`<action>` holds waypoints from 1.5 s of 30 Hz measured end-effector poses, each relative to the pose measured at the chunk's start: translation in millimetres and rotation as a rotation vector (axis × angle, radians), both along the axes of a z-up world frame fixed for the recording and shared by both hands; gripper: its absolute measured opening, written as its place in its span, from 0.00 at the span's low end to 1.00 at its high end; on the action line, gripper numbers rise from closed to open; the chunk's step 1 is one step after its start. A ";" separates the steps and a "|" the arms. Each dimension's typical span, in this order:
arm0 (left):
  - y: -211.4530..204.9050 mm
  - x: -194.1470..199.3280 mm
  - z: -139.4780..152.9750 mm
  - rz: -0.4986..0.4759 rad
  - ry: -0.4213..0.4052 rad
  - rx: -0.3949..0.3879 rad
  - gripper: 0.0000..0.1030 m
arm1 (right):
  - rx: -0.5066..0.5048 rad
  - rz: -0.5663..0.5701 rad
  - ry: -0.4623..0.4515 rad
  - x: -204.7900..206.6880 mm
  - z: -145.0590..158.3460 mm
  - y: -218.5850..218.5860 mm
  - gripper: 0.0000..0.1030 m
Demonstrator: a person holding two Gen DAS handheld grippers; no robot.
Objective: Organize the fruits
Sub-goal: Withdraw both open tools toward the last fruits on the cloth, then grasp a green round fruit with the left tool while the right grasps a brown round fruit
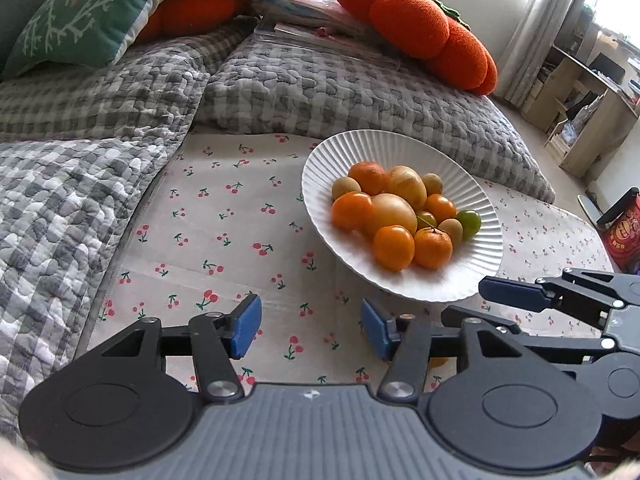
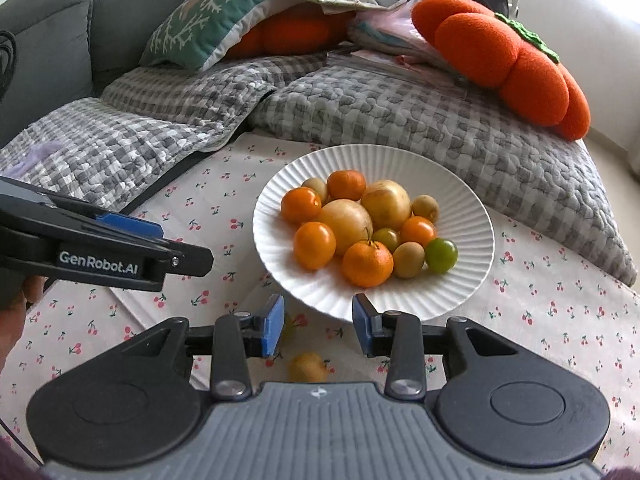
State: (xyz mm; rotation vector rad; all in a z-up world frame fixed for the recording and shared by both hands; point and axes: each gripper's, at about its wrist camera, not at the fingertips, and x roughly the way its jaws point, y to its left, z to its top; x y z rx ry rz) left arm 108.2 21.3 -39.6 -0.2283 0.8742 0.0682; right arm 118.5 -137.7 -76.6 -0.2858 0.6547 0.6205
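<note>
Right view only is showing a small yellow fruit (image 2: 308, 367) lying loose on the cherry-print cloth (image 2: 560, 312), below the right gripper (image 2: 318, 330); its fingers are standing apart, pinching nothing. Left gripper (image 1: 311, 330) fingers are spreading wider, empty. Ribbed white plate (image 1: 472, 264) is holding glossy orange, yellow and green round fruits (image 1: 394, 210).

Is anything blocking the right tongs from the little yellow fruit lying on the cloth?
Nothing visible does. The yellow fruit lies alone on the cloth, just below the open right tongs and in front of the plate. The left tongs are off to the side.
</note>
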 end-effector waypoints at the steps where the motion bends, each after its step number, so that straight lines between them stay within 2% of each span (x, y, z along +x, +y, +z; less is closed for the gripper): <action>1: -0.6 -1.5 1.0 -0.002 -0.004 -0.001 0.50 | 0.000 0.001 -0.002 -1.0 0.8 -0.1 0.33; 5: -3.3 -5.7 3.3 -0.006 -0.012 0.031 0.50 | 0.016 0.003 -0.007 -6.5 6.4 -1.4 0.34; 10: 0.9 -8.0 6.0 0.007 -0.018 0.017 0.52 | 0.019 0.000 -0.001 -16.3 7.9 -4.4 0.37; 14: -1.4 -10.4 6.5 -0.006 -0.023 0.014 0.56 | 0.005 0.008 0.009 -25.3 4.4 -6.5 0.47; 20: -5.1 -9.1 -1.2 -0.038 -0.018 -0.054 0.59 | 0.000 0.005 0.042 -24.3 -3.7 -7.5 0.54; 28: -18.9 2.5 -25.8 -0.091 0.028 -0.091 0.62 | -0.052 0.007 0.087 -20.4 -22.0 -2.2 0.54; 33: -24.4 13.4 -39.0 -0.085 0.049 -0.113 0.62 | -0.077 -0.004 0.100 -14.7 -32.8 1.4 0.47; 36: -27.8 19.5 -42.3 -0.082 0.045 -0.100 0.62 | -0.080 -0.004 0.106 -10.9 -35.2 3.7 0.44; 38: -30.8 23.1 -45.2 -0.087 0.047 -0.092 0.61 | -0.078 -0.004 0.106 -8.8 -35.9 4.8 0.43; 41: -34.1 27.1 -49.0 -0.095 0.052 -0.094 0.54 | -0.082 -0.005 0.106 -7.5 -37.6 6.2 0.41; 45: -37.9 31.4 -53.7 -0.107 0.059 -0.086 0.39 | -0.092 -0.006 0.111 -3.7 -42.6 8.2 0.38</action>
